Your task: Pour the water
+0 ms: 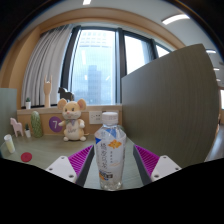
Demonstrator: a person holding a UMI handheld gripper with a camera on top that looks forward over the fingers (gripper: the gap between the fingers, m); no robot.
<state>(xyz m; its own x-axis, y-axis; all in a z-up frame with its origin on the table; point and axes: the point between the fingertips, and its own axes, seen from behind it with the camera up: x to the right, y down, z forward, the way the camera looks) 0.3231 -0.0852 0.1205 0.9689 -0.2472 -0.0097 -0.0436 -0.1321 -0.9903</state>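
Gripper [109,165] level, fingers pointing forward, water bottle [110,152] upright between the two magenta pads [80,158]. Pads sit right up against the bottle's sides at label height; looks like both press on it, so gripped, though contact isn't crisp. Bottle has a white cap [110,118] on, blue-and-white label, base hidden below the fingers.

Step in hand, judged: hold or lift the bottle for pouring. Do it well by keeping the squeeze even at mid-body, staying vertical while moving, tilting slowly only over a receiver. No cup visible, and the cap looks on, so pouring isn't ready.

Beyond: table [45,150], teddy bear [72,118] on the window ledge, green bottle [37,124], grey partition [185,100] at the side.
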